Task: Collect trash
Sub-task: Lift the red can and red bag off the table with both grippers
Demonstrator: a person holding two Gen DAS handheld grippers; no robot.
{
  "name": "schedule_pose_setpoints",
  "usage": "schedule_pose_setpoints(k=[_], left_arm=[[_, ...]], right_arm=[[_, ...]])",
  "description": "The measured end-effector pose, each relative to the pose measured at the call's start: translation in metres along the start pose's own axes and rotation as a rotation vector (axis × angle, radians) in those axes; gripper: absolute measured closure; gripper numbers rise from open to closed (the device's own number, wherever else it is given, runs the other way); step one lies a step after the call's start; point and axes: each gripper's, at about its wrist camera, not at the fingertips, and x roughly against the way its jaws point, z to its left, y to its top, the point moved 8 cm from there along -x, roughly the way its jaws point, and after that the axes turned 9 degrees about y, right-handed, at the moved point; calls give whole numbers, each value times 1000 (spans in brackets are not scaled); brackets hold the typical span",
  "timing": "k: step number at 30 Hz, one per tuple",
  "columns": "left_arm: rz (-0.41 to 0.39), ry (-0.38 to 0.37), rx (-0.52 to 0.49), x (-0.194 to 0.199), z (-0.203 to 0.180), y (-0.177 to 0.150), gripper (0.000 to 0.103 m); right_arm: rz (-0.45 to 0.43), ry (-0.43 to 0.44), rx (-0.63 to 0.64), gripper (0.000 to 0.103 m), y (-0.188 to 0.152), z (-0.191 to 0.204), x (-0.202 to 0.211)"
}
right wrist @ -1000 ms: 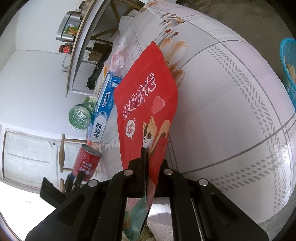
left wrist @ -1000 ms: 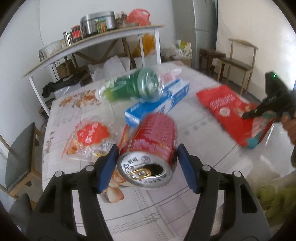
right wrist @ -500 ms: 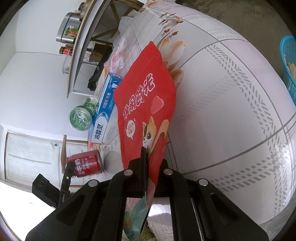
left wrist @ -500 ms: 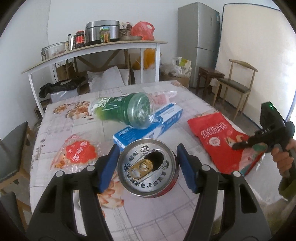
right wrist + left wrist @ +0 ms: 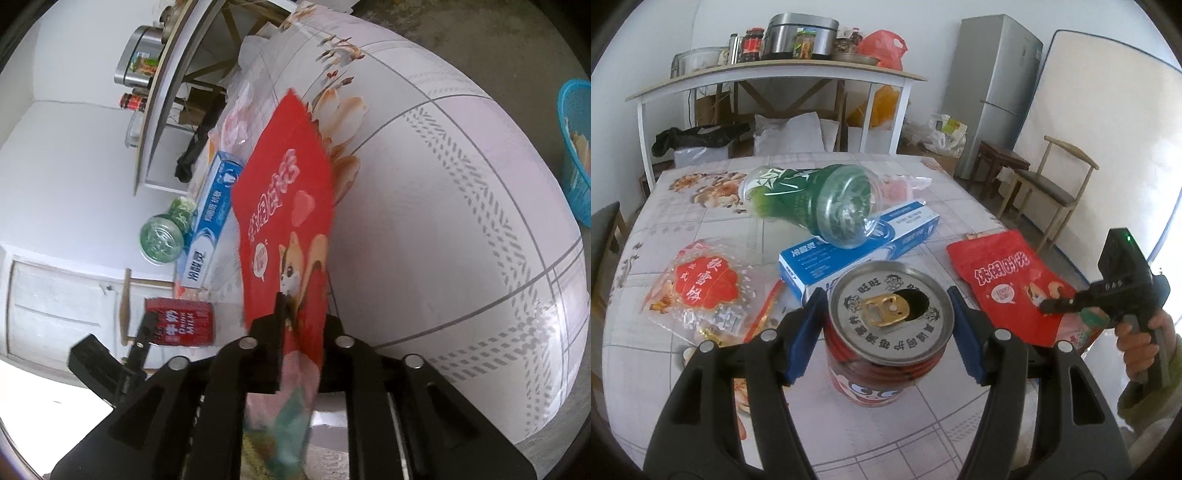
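Observation:
A red drink can with a silver, opened top stands upright over the table, and my left gripper is shut on it, blue pads against its sides. From the right wrist the same can shows at the lower left. A red snack pouch lies at the table's right edge. My right gripper has the near end of the pouch between its jaws. These jaws are opening: a gap shows between them and the pouch's lower end is blurred. A hand holds that gripper.
A green plastic bottle lies on a blue and white box mid-table. A clear snack bag with a red label is at the left. A blue basket stands on the floor. A wooden chair is beyond the table.
The left gripper rolled the can from tilted to upright, its top now facing the camera. The right jaws have parted a little around the pouch.

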Motion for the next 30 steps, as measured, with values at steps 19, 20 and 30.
schedule_pose_setpoints(k=[19, 20, 30], left_arm=[[-8, 35, -61, 7, -11, -10, 40], [-7, 35, -63, 8, -12, -10, 41], [-20, 1, -46, 13, -18, -6, 41]], right_arm=[[-7, 116, -92, 99, 4, -7, 2], [-9, 125, -94, 100, 4, -6, 3], [-30, 184, -78, 101, 7, 10, 18]])
